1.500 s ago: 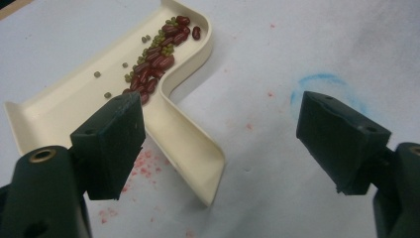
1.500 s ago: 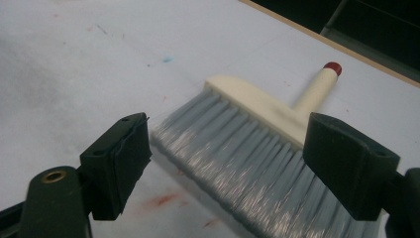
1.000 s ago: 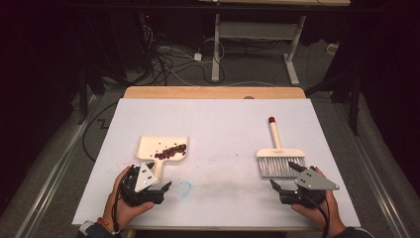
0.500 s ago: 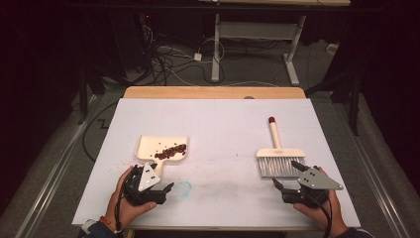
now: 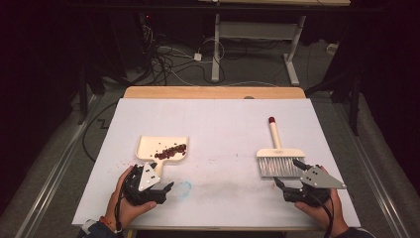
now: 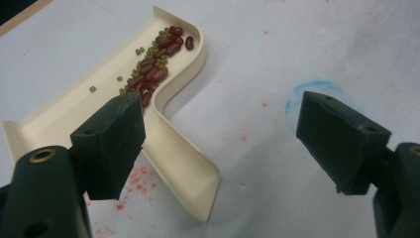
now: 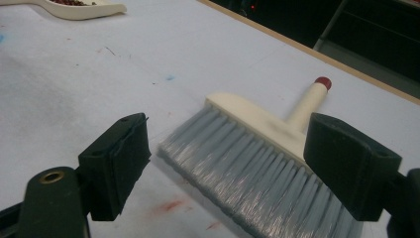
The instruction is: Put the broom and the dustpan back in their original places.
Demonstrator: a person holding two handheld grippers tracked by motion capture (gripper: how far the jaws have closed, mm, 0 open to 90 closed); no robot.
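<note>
Both grippers released, drawn slightly back toward the near table edge.
Left gripper [image 5: 148, 186] behind cream plastic dustpan [image 5: 161, 148] holding beans [image 5: 171, 151]; right gripper [image 5: 297, 181] behind grey-bristled brush [image 5: 279, 163]; sweeping appears complete.

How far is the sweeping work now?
Done: the beans already lie in the dustpan. In hand: nothing; the left gripper and right gripper are open, near the dustpan handle and the brush. Left: a few specks beside the dustpan, perhaps emptying it.
</note>
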